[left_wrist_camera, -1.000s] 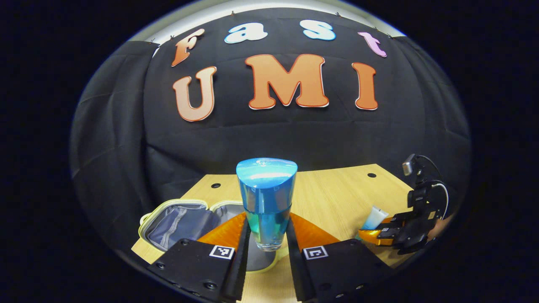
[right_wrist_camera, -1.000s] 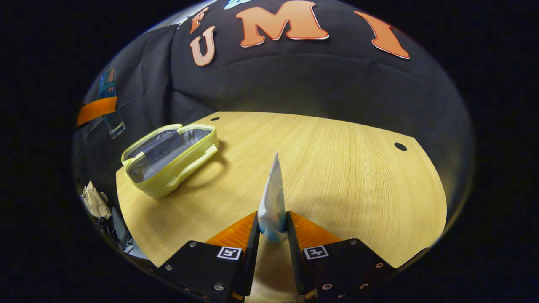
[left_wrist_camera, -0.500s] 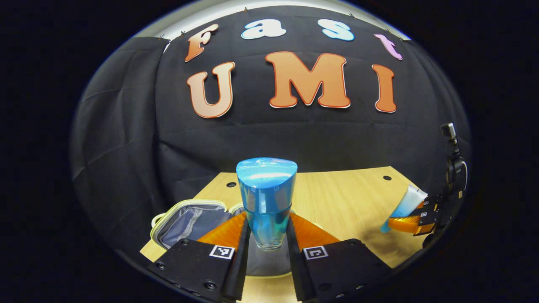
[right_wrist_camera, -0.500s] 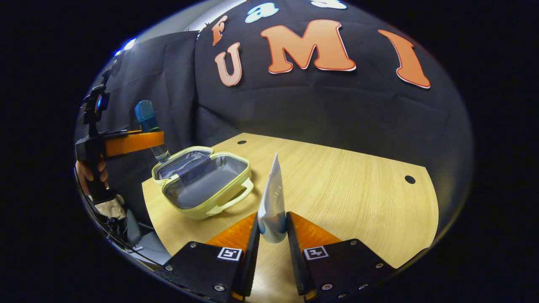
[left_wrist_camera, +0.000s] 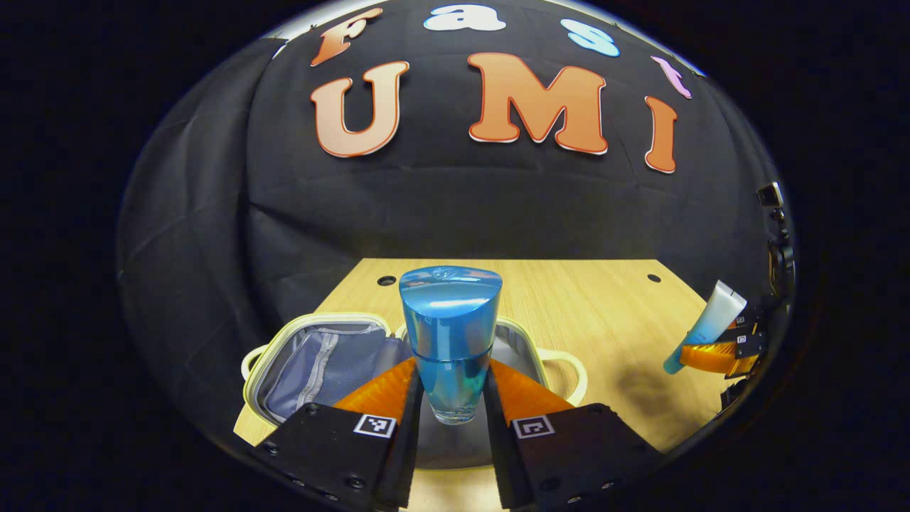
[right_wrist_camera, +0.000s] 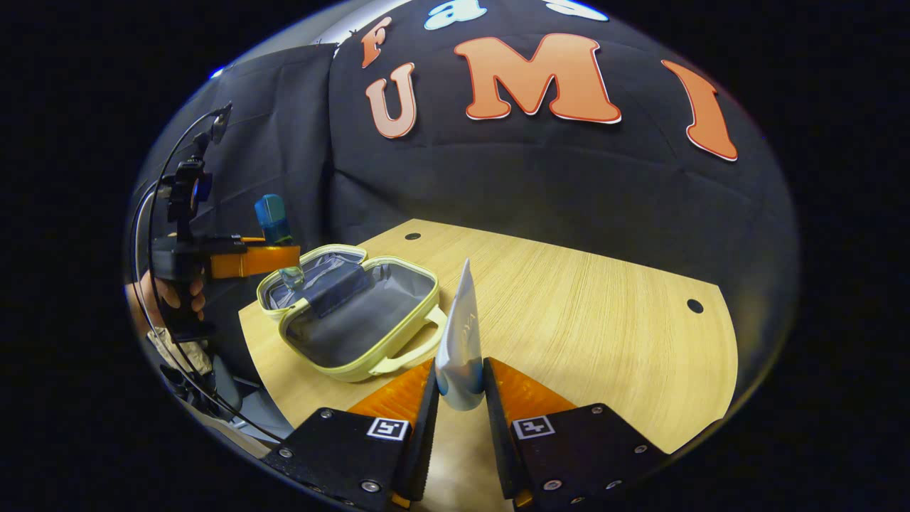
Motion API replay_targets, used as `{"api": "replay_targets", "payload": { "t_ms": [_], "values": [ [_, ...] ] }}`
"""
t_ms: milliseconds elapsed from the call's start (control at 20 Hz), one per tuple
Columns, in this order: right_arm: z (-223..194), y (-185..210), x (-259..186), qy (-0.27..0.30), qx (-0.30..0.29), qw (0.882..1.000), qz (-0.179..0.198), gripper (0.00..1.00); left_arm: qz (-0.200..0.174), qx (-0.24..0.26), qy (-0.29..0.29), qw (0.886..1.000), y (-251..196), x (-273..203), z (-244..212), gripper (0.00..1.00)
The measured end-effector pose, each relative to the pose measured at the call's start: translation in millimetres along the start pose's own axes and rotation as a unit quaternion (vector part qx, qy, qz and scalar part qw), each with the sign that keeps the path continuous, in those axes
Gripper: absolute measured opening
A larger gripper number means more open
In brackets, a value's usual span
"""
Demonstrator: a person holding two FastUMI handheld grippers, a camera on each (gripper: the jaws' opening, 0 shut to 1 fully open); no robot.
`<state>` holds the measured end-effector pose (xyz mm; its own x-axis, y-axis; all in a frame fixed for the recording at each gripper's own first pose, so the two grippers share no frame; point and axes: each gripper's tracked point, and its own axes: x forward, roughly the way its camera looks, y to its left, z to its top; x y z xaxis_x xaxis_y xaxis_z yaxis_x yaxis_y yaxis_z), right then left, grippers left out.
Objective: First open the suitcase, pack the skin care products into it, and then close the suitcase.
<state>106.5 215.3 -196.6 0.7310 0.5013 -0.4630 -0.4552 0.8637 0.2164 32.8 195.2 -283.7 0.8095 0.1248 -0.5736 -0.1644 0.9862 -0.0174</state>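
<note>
Left gripper [left_wrist_camera: 451, 419] clamps the blue-capped bottle [left_wrist_camera: 449, 341], right gripper [right_wrist_camera: 461, 409] pinches the tube [right_wrist_camera: 461, 341]; we lower both well inside the open suitcase [right_wrist_camera: 355, 320] before releasing.

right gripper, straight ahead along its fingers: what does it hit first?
Probably nothing soon. The right gripper, shut on the white tube, points over bare wooden table toward the black cloth wall. The open suitcase sits left of that line; depth is uncertain.

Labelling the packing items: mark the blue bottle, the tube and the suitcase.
blue bottle [left_wrist_camera: 450, 313], left gripper view, on its cap.
tube [right_wrist_camera: 460, 334], right gripper view, on its flat body.
suitcase [right_wrist_camera: 398, 341], right gripper view, on its near rim.
</note>
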Motion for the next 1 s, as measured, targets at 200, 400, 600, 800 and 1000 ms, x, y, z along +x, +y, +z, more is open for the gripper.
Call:
{"api": "replay_targets", "payload": {
  "t_ms": [200, 400, 600, 800, 1000],
  "values": [
    [10, 38, 17, 0.008, 0.014, 1.0, -0.008, 0.4, -0.041, -0.003, 0.052, 0.998, 20, 27, -35, 0.45],
    [15, 69, 35, 0.015, 0.028, 0.999, -0.016, 0.39, -0.08, 0.004, 0.102, 0.992, 28, 45, -71, 0.45],
    [19, 89, 49, 0.018, 0.046, 0.998, -0.027, 0.39, -0.115, -0.003, 0.151, 0.982, 29, 60, -99, 0.45],
    [18, 99, 56, 0.02, 0.06, 0.997, -0.04, 0.39, -0.147, -0.031, 0.202, 0.968, 20, 75, -121, 0.45],
    [16, 108, 61, 0.024, 0.07, 0.996, -0.048, 0.4, -0.161, -0.041, 0.223, 0.961, 13, 89, -127, 0.46]
  ]
}}
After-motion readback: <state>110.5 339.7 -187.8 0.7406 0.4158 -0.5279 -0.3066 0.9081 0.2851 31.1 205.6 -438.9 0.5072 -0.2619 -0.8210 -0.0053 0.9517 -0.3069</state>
